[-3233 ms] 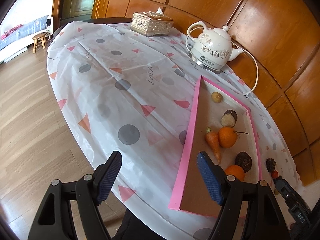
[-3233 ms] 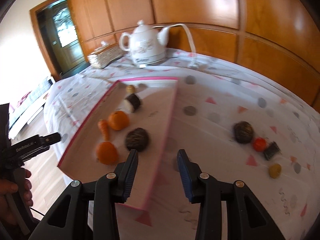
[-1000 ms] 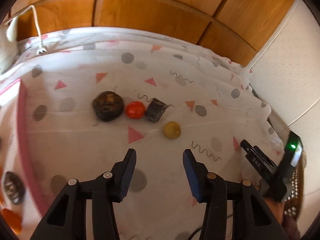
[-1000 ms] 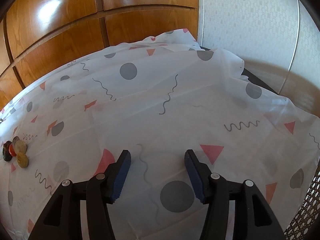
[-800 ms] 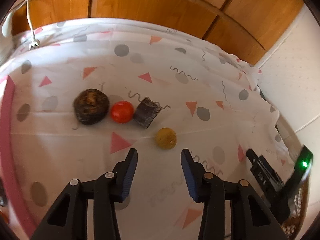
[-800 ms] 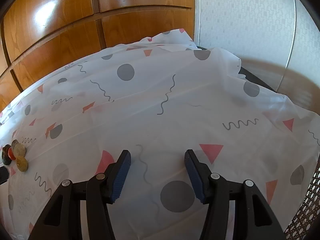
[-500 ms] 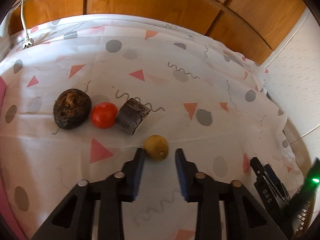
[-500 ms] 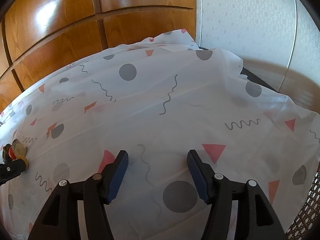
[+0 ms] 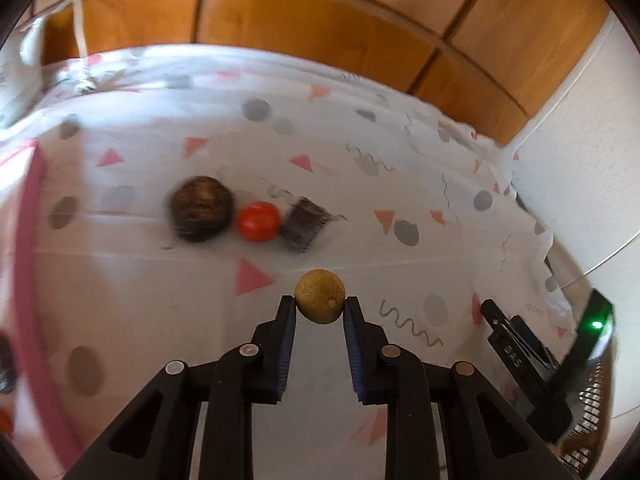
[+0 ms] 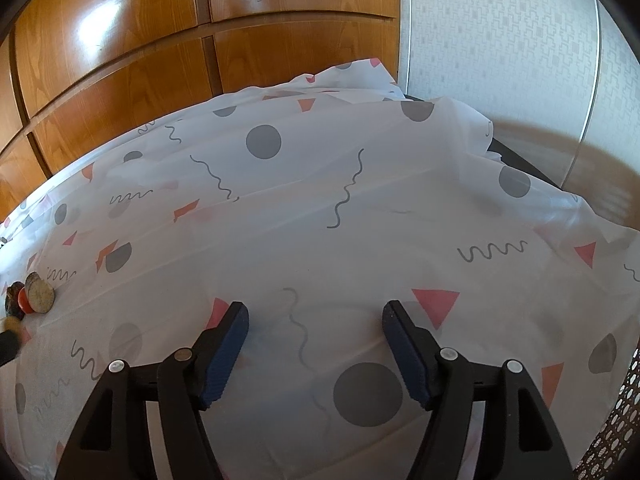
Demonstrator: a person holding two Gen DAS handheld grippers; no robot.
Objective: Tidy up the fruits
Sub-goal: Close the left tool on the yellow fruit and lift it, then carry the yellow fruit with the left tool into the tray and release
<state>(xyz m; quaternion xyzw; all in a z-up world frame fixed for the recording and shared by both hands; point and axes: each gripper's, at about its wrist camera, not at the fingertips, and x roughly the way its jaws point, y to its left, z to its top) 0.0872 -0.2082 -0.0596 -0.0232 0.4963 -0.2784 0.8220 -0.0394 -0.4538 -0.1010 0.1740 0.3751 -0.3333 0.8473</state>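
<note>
My left gripper (image 9: 319, 307) is shut on a small yellow-brown round fruit (image 9: 319, 295), held between its fingertips just above the patterned tablecloth (image 9: 140, 288). Beyond it lie a dark brown round fruit (image 9: 201, 208), a red tomato (image 9: 259, 221) and a dark cut piece (image 9: 305, 225) in a row. The pink tray's rim (image 9: 28, 264) shows at the far left. My right gripper (image 10: 316, 320) is open and empty over the cloth; the same fruit group (image 10: 30, 297) sits at that view's far left edge.
Wood wall panels run behind the table. A white kettle cord (image 9: 78, 20) lies at the back left. The other hand-held gripper body with a green light (image 9: 576, 352) shows at the right. The table's edge drops off at the right (image 10: 560, 184).
My left gripper moved down to the yellow-brown fruit and shut on it, then lifted slightly. My right gripper stayed open and nearly still.
</note>
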